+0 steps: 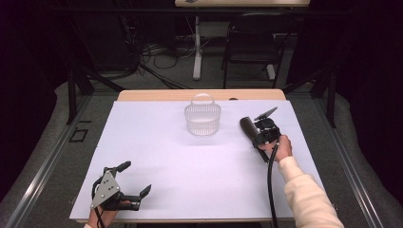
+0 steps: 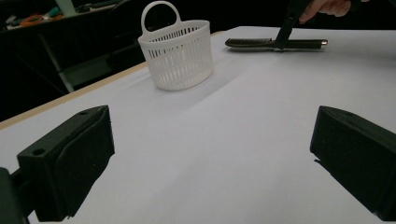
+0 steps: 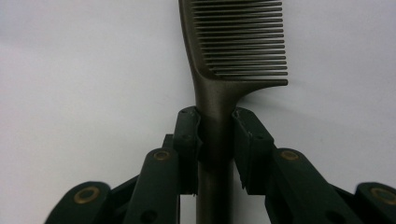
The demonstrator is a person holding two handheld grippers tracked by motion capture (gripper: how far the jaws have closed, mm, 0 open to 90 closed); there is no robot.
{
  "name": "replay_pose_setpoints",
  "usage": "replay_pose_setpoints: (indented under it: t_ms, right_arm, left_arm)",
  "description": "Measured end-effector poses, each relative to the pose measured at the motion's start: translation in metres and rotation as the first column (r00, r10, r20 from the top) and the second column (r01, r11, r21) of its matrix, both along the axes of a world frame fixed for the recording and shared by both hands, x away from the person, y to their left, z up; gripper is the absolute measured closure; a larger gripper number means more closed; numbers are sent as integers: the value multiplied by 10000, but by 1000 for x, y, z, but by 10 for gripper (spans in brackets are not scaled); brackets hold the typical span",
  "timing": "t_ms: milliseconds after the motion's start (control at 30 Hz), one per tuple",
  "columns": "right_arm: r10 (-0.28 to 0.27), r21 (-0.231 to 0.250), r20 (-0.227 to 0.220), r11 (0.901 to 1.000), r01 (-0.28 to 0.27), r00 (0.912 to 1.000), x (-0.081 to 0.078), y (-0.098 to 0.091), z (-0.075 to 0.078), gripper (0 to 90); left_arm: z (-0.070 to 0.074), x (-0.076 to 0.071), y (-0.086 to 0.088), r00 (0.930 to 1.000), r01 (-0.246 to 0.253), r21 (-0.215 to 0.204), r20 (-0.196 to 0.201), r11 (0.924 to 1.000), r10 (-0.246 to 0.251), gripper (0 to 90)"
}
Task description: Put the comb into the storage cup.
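Observation:
A dark comb (image 3: pixel 236 44) lies flat on the white table sheet (image 1: pixel 190 161). My right gripper (image 3: pixel 215 114) is shut on its handle just below the teeth, one pad on each side. From above, that gripper (image 1: pixel 259 135) sits at the right of the table with the comb's end (image 1: pixel 246 126) sticking out to its left. A white slatted basket (image 1: pixel 203 118) with a loop handle stands upright at the back middle, left of the comb. My left gripper (image 1: pixel 135 178) rests near the front left, open with nothing between its fingers. The left gripper view looks past its own wide-apart jaws to the basket (image 2: pixel 180 53) and the comb (image 2: pixel 275 43).
The wooden table edge (image 1: pixel 199 95) runs behind the basket. Beyond it are a black chair (image 1: pixel 256 42), a white desk leg (image 1: pixel 196 47) and cables on the floor. A black cable (image 1: pixel 271 190) trails from the right gripper toward the front edge.

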State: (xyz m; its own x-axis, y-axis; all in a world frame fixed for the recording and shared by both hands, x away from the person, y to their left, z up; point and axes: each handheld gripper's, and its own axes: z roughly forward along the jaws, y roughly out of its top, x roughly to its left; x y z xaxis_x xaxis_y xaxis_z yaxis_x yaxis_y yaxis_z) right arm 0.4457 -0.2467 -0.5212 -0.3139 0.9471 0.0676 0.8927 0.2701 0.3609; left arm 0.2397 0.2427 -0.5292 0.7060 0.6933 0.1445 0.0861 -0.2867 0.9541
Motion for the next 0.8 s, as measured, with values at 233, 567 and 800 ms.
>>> replay_pose_setpoints:
  t_ms: [233,567,800]
  right_arm:
    - [214,130,367,9997,-219,9991,-4,0,4,724]
    - [375,215,949,9990,-398,9948,-13,0,13,725]
    - [716,196,1530,9970,-754,9856,-21,1,26,725]
  left_arm:
    - [0,0,0,10000,-12,-58,-3,10000,12,0]
    - [0,0,0,10000,-52,-112,14,9999,52,0]
    - [0,1,1,10000,-86,-133,-38,9999,86,0]
